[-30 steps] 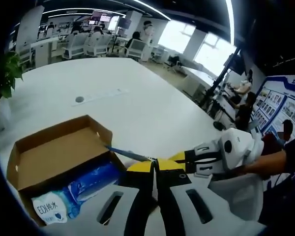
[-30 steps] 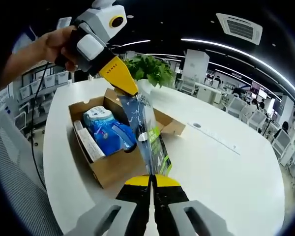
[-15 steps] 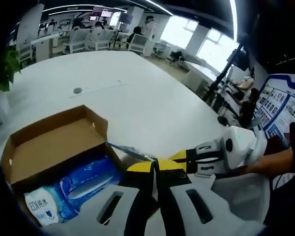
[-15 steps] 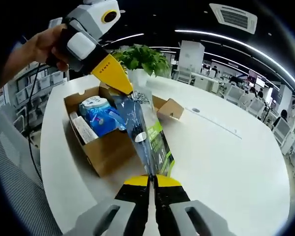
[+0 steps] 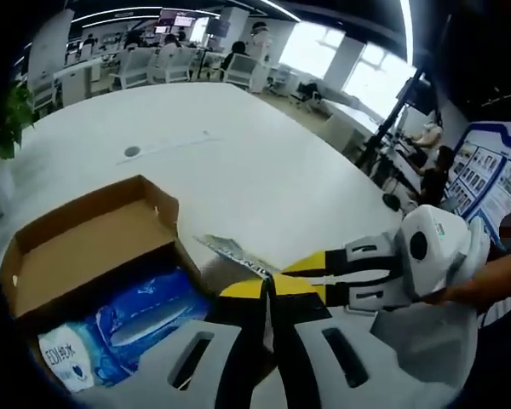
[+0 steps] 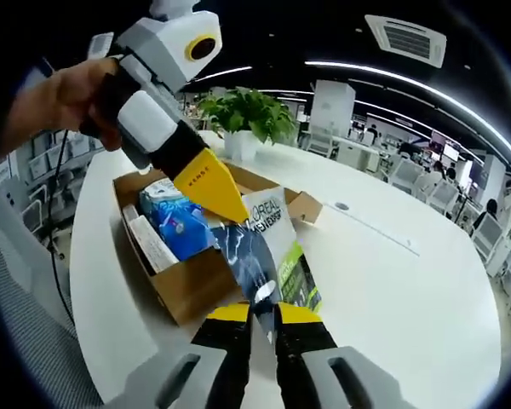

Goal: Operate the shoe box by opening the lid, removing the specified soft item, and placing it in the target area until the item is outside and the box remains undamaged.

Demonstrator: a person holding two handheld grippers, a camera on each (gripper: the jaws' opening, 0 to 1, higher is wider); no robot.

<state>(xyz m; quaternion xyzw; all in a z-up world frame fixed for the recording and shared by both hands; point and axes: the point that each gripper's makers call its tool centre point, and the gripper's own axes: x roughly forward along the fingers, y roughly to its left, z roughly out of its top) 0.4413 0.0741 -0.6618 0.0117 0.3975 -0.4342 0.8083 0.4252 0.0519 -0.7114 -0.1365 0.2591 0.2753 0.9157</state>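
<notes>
The soft item, a flat glossy sachet [image 6: 268,260] printed black and green, is hanging in the air between the two tools, above the near wall of the shoe box [image 6: 192,281] and the white table [image 6: 392,281]. The right tool [image 6: 257,317] is pinching its lower edge with jaws pressed together; the left tool [image 6: 230,207] is clamping its upper corner, jaws closed, held in a person's hand [image 6: 64,94]. In the left gripper view the left tool [image 5: 268,291] is gripping the sachet's edge [image 5: 230,251] with the right tool [image 5: 324,274] meeting it. The lid is already standing open and blue packs [image 6: 177,226] are lying inside. Judging by this, the removal step is nearly done; next the sachet needs carrying clear of the box and lowering onto the table, both tools then releasing
</notes>
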